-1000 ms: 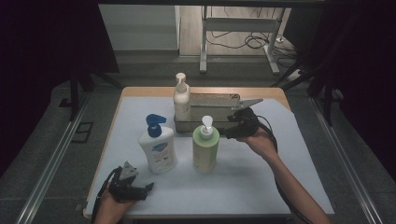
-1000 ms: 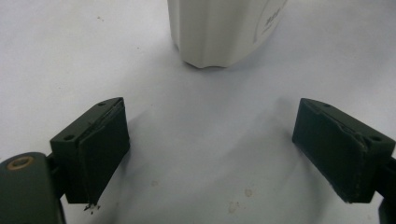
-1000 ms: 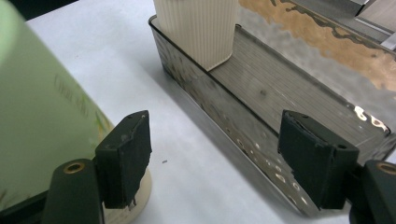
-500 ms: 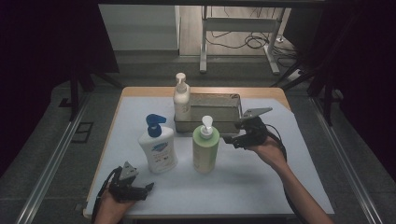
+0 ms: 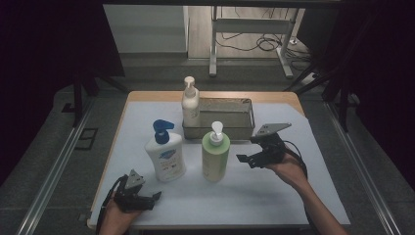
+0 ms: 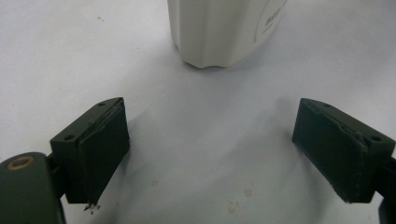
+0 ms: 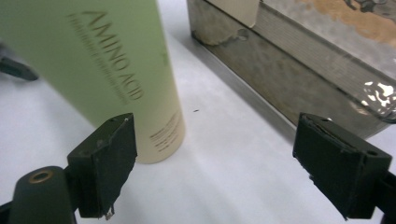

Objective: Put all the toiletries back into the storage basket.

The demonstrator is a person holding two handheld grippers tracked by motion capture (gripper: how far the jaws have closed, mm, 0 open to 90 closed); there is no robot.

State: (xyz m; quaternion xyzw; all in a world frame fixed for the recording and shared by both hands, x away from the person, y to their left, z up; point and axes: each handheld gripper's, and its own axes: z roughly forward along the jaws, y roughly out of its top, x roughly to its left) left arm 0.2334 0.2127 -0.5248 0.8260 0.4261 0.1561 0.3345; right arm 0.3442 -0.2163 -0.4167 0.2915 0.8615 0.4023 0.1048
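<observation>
From above, a green pump bottle [image 5: 216, 156] stands upright near the middle of the white tabletop [image 5: 274, 196], just in front of a metal tray [image 5: 235, 131]. The right gripper [image 5: 244, 160] hovers beside it, its jaws having just been opening, nothing between them. The left gripper [image 5: 155, 197] rests at the near left corner.

Left gripper view: jaws spread wide, a white bottle [image 6: 224, 30] beyond.

Right gripper view: jaws apart, the green bottle's base [image 7: 154, 116] left of the gap, the tray wall [image 7: 289, 79] right.

Black claws [image 5: 243, 158], trailing black cables
</observation>
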